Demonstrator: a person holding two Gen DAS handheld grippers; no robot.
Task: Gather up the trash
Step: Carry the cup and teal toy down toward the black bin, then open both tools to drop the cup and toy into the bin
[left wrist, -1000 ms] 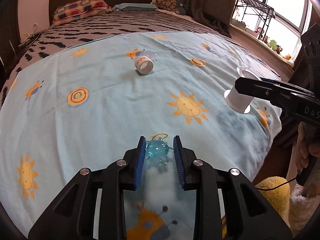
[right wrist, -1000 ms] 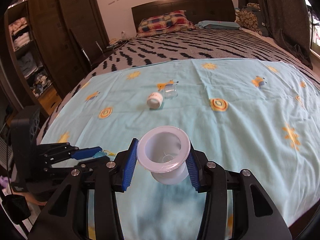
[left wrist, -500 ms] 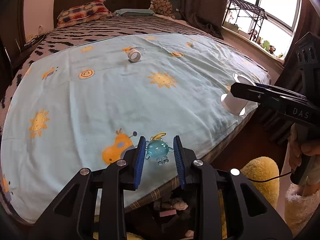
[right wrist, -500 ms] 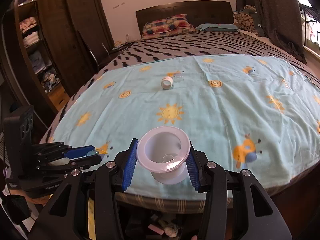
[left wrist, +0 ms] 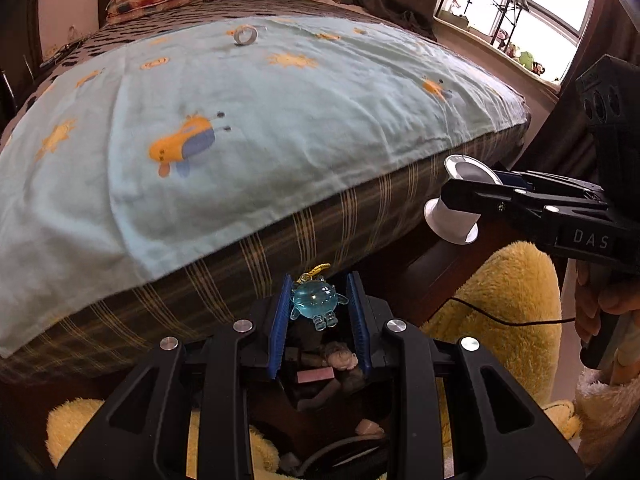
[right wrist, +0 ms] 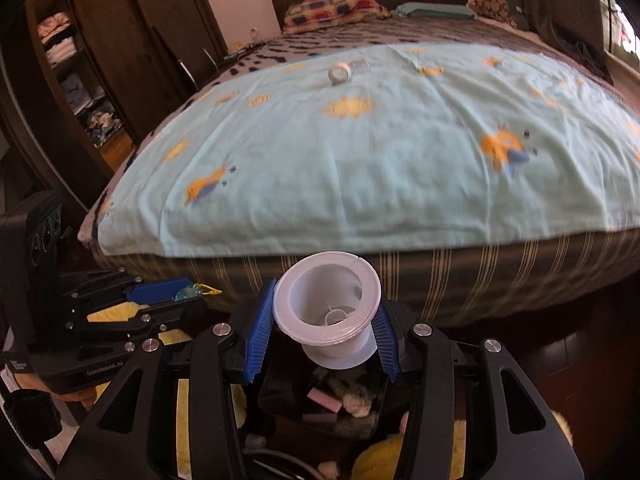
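Both grippers are loaded and sitting just off the foot edge of the bed [right wrist: 400, 168]. The left gripper [left wrist: 320, 308] is clamped on a little blue charm [left wrist: 316, 300]; the right gripper [right wrist: 324, 328] is squeezing a white spool [right wrist: 328, 312], its axis pointing up and forward. The dark bin [right wrist: 320, 404] with scraps lies straight below both, so my guess is the drop is basically downward, right slightly nearer. Readable text: "DAS" on the right one, "GenRobot.AI" on the left. A tape roll [left wrist: 245, 35] waits near the bed's far end.
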